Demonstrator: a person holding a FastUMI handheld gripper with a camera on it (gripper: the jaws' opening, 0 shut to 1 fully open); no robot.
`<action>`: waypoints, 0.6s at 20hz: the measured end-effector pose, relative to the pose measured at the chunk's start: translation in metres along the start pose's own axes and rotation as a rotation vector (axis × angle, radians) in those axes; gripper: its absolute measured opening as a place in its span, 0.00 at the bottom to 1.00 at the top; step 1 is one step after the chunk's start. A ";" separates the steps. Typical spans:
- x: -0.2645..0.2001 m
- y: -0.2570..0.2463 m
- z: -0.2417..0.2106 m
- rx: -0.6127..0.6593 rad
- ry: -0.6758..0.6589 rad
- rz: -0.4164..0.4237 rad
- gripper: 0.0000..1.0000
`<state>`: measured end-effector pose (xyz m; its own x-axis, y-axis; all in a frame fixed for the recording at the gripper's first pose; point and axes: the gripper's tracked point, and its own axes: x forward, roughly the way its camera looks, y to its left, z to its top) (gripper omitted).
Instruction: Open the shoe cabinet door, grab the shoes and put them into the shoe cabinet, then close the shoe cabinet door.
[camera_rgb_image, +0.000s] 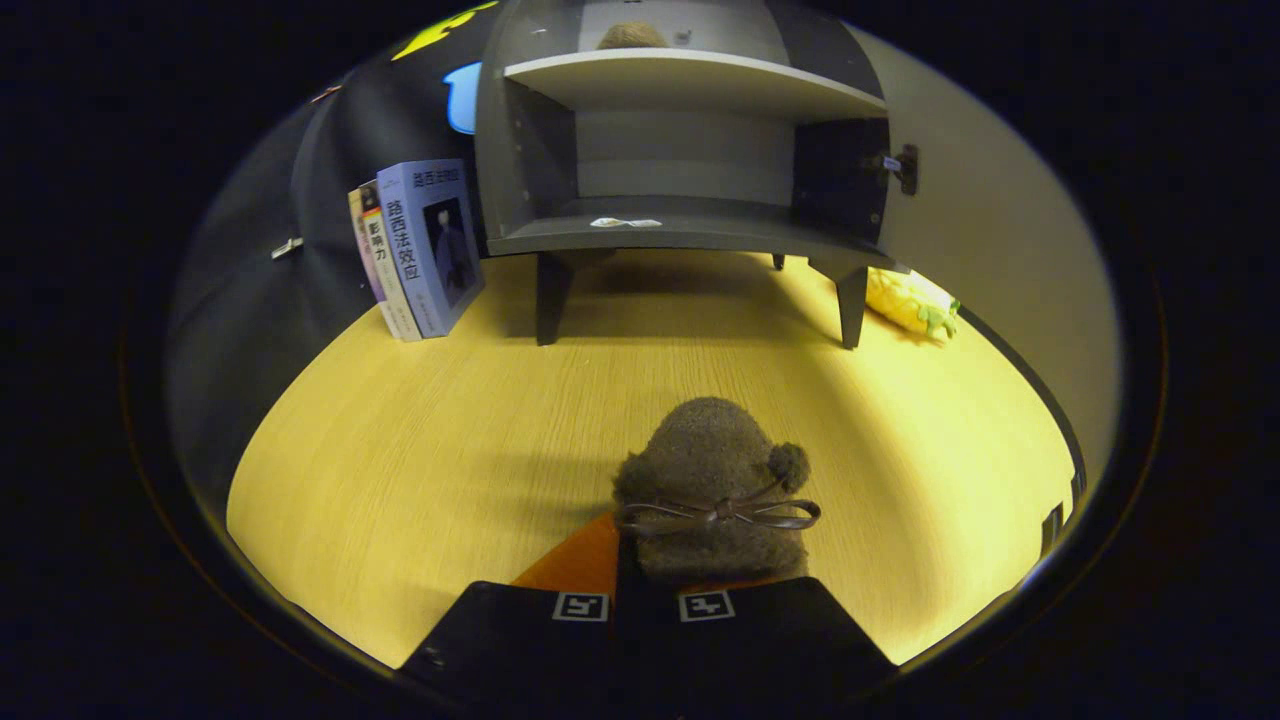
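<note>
Gripper (645, 600) fingers sit close together, clamped on a fuzzy brown shoe (712, 480) with a bow, held just ahead of them over the wooden counter (400, 450). Beyond stands the grey shoe cabinet (690, 170), door (1000, 230) open at right. Books (420, 250) stand left of it; a yellow plush toy (910, 302) lies right.

Gripper (645, 600): two blocky black fingers, sq b/w marker tag on each, orange panel on left one.
</note>
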<state>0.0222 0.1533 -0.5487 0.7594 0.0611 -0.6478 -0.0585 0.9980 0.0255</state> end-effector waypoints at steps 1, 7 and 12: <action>-0.005 0.001 0.004 0.002 -0.005 0.014 0.11; -0.065 -0.019 0.087 -0.019 -0.095 0.055 0.11; -0.125 -0.039 0.182 -0.008 -0.160 0.084 0.11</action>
<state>0.0475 0.1103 -0.3307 0.8450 0.1471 -0.5141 -0.1310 0.9891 0.0677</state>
